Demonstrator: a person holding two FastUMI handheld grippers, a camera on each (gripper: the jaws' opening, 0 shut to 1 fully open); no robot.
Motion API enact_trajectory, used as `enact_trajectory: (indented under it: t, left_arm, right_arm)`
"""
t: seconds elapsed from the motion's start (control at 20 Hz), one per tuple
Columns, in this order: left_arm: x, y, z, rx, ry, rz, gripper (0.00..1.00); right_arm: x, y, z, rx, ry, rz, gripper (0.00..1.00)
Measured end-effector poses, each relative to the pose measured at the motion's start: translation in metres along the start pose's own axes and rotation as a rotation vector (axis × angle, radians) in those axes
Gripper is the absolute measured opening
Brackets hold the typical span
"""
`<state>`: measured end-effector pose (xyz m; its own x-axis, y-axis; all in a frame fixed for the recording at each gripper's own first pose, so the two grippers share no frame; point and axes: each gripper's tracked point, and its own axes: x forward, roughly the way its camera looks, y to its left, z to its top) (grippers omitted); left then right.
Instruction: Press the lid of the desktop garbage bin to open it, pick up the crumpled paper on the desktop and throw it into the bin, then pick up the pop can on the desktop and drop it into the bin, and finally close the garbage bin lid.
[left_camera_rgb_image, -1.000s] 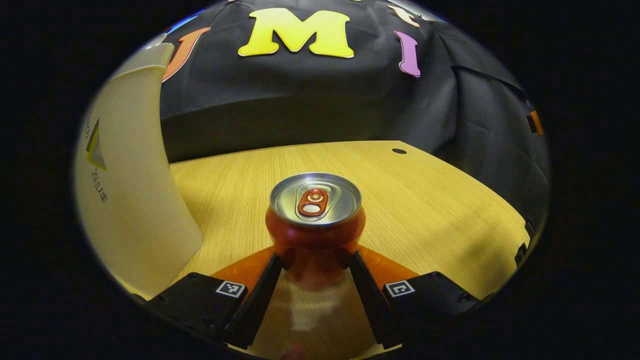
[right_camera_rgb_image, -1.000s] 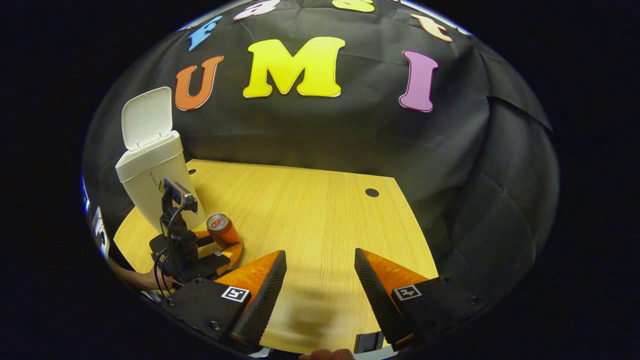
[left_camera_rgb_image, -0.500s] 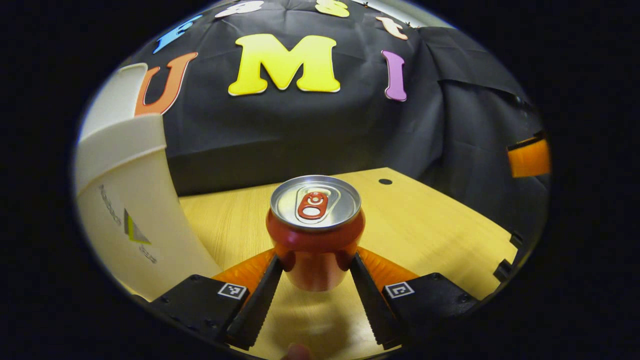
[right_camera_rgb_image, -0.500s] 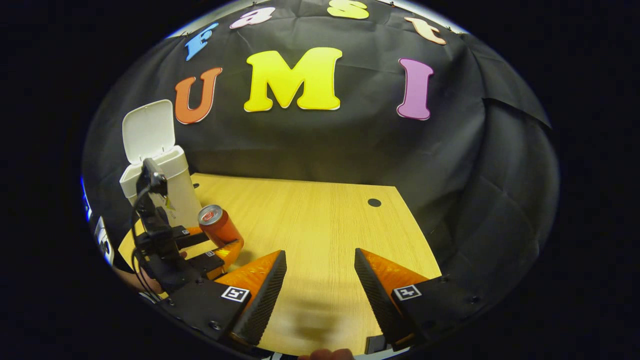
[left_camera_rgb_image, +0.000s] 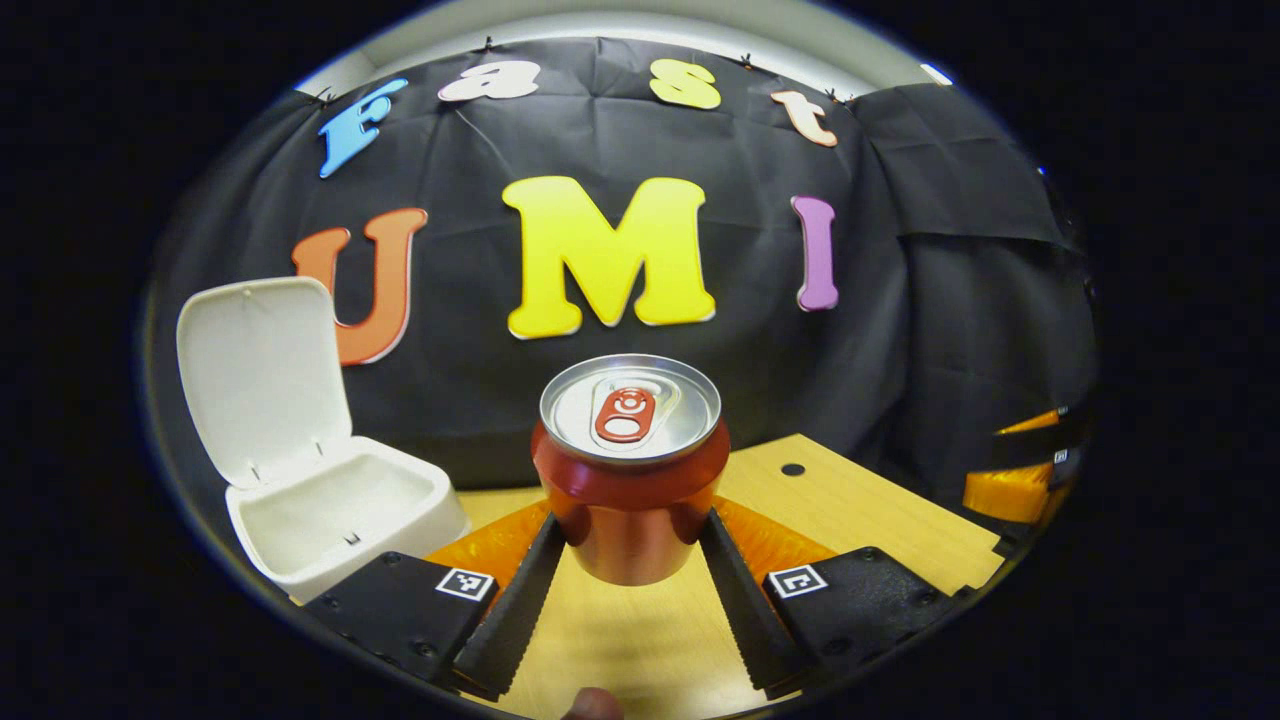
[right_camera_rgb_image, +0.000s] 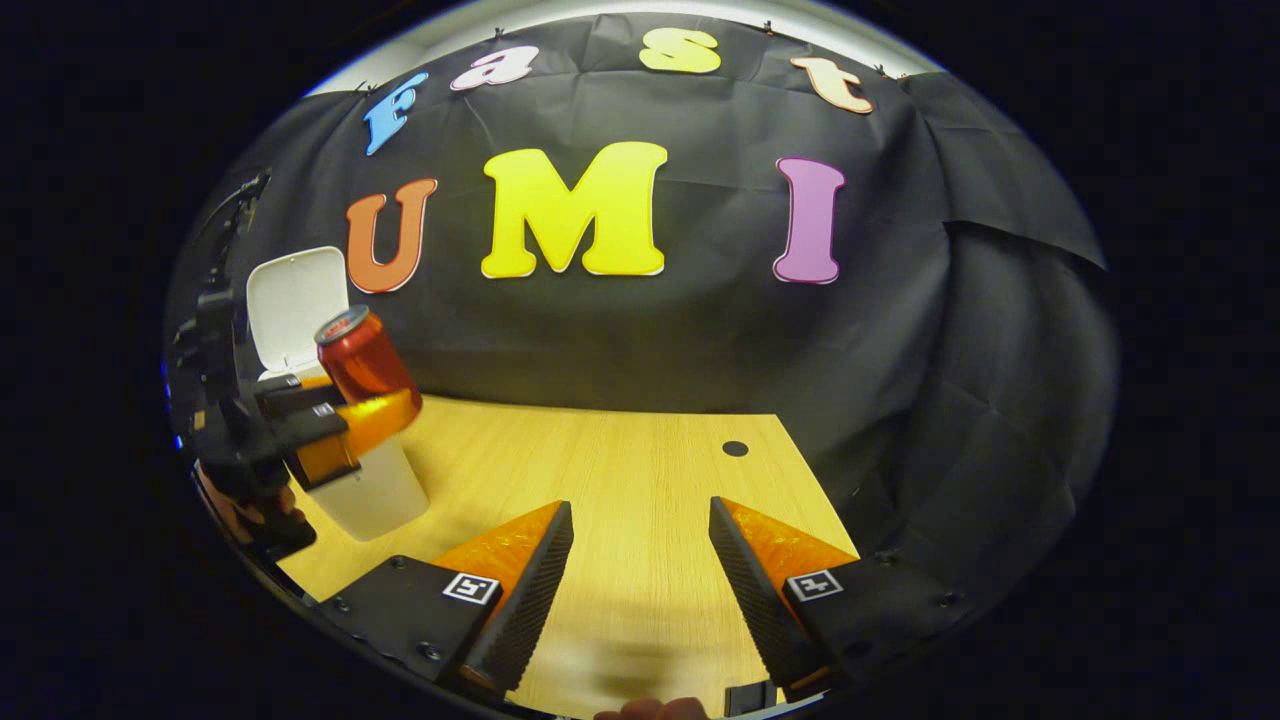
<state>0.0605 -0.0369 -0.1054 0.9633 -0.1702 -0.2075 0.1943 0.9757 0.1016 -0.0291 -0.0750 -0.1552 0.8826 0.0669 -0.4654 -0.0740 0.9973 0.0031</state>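
Pop can (left_camera_rgb_image: 630, 470): red body, silver top with red pull tab, upright. Clamped between both fingers of the left hand-held gripper (left_camera_rgb_image: 628, 560). Change noted: a second ago it stood on the surface (left_camera_rgb_image: 870, 510) beside the bin wall; it is now lifted clear of the surface, above rim height. The right gripper view places it just in front of the bin (right_camera_rgb_image: 365, 490), near the surface's left edge.

Desktop garbage bin (left_camera_rgb_image: 340, 515): white, lid (left_camera_rgb_image: 265, 375) raised and upright, cavity open; no paper can be made out inside from this angle.

Judgement: lift done; carry over the opening and release remain, then lid closing.

Right hand-held gripper (right_camera_rgb_image: 640, 570): fingers apart, holding nothing, above the surface's near edge.

Writing: no brand legible on the can.
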Motion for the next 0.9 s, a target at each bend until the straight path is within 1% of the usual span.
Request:
enact_trajectory:
  t: [0.15,0.25,0.35,0.4,0.45,0.55,0.7,0.75,0.8,0.9]
  left_arm:
    - [-0.006,0.044,0.024,0.031,-0.035,0.083,0.84]
    - [-0.007,0.077,0.027,0.024,-0.040,0.141,0.84]
    - [-0.010,0.111,0.018,0.017,-0.013,0.208,0.84]
    - [-0.011,0.127,0.011,0.018,0.009,0.241,0.84]
    - [-0.013,0.143,0.005,0.011,0.023,0.271,0.84]
    - [-0.016,0.169,-0.008,-0.016,0.056,0.321,0.84]
    - [-0.016,0.199,-0.025,-0.055,0.094,0.374,0.84]
    - [-0.014,0.205,-0.029,-0.059,0.103,0.383,0.84]
    - [-0.009,0.209,-0.035,-0.061,0.116,0.387,0.84]
    - [-0.004,0.214,-0.045,-0.070,0.143,0.387,0.84]
  right_arm:
    - [0.005,0.006,0.007,0.017,-0.012,0.016,0.88]
    - [0.008,0.012,0.014,0.012,-0.023,0.026,0.88]
    - [0.010,0.021,0.020,0.018,-0.024,0.047,0.88]
    - [0.012,0.026,0.022,0.028,-0.023,0.057,0.87]
    - [0.014,0.031,0.025,0.029,-0.022,0.066,0.88]
    - [0.016,0.042,0.029,0.017,-0.024,0.084,0.88]
    - [0.019,0.060,0.032,0.009,-0.026,0.119,0.88]
    - [0.019,0.068,0.032,0.013,-0.024,0.130,0.87]
    - [0.020,0.074,0.031,0.013,-0.018,0.140,0.88]
    - [0.020,0.084,0.033,0.006,-0.018,0.158,0.88]
